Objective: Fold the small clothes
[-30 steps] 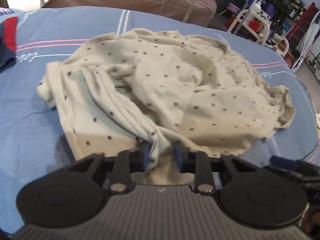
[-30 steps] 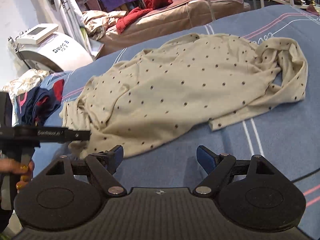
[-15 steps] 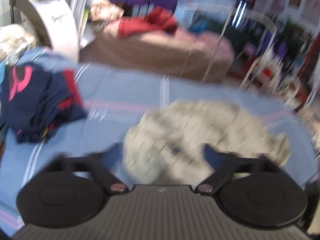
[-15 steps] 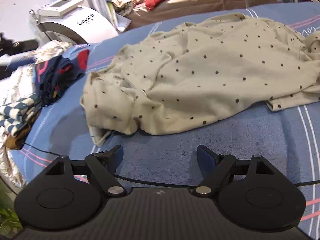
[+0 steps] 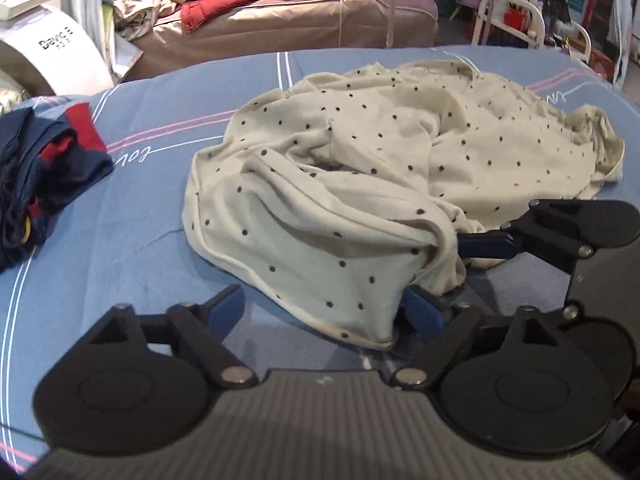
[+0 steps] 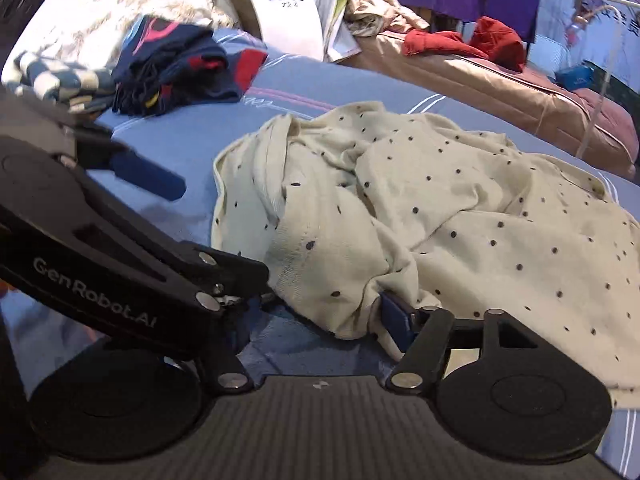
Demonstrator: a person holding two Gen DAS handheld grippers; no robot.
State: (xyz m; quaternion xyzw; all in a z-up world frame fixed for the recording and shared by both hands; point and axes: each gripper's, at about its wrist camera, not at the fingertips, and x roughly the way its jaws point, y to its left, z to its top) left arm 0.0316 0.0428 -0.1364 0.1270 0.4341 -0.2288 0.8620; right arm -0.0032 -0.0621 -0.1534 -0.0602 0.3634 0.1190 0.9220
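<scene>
A cream garment with dark dots (image 5: 400,152) lies crumpled on the blue striped sheet (image 5: 140,240). Its near corner hangs between the fingers of my left gripper (image 5: 320,312) and drapes over the right one. The left pad stands clear of the cloth while the jaws are closing. From the right, one blue finger (image 5: 488,246) of the other gripper reaches into the same fold. In the right wrist view, my right gripper (image 6: 316,316) has that bunched corner (image 6: 332,272) between its closing jaws. Its left finger is hidden behind the left gripper's black body (image 6: 100,240).
A navy and red clothes pile (image 5: 40,168) (image 6: 176,68) lies at the sheet's left, with a checked cloth (image 6: 52,76) beside it. Behind stand a white machine (image 6: 272,4), a brown covered mattress (image 5: 280,20) with a red garment, and a white rack (image 5: 512,12).
My left gripper let go of the fold it pinched, swung away and came back with its jaws wide at the garment's corner. My right gripper moved left to that corner and rolled.
</scene>
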